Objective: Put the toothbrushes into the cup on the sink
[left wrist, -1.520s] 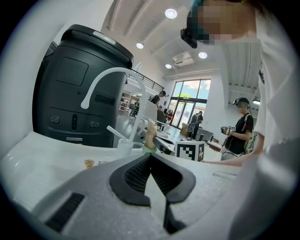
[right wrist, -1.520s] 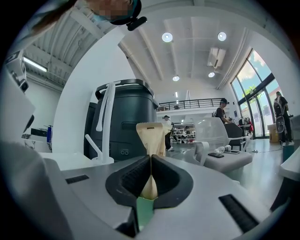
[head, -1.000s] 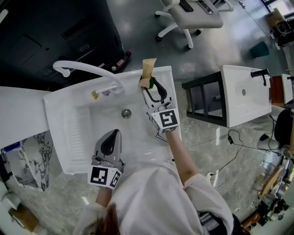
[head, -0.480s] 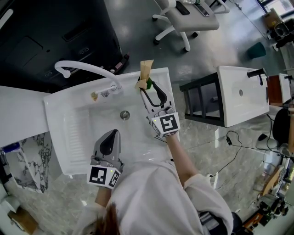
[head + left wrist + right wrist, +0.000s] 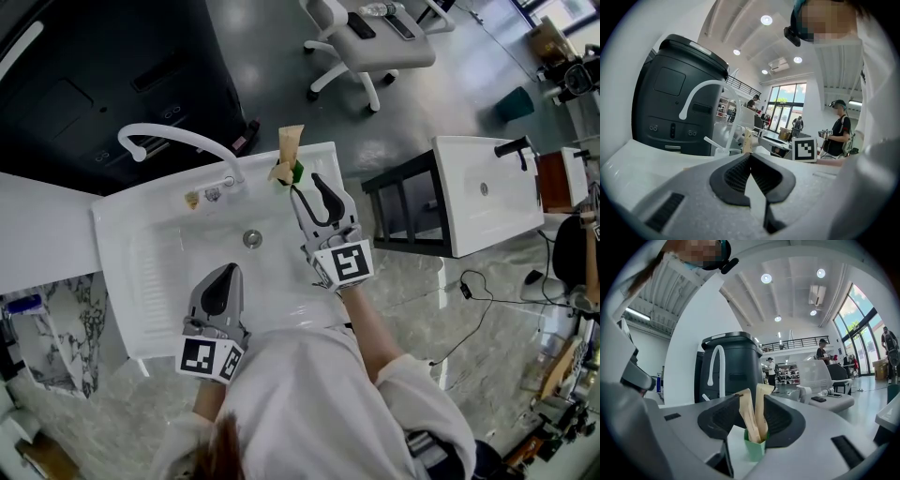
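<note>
The two paper-wrapped toothbrushes stand upright in the green cup on the sink rim, at about 1 o'clock from the drain, so the task looks done. The right tongs are released, spread wide with the cup just off their tips, probably so that it can stand free. The left tongs are clenched on nothing, parked at 7 o'clock from the drain, out of the way.

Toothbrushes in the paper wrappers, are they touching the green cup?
Touching. The right gripper view shows both wrapped toothbrushes standing inside the green cup, their lower ends below its rim and resting against it.
</note>
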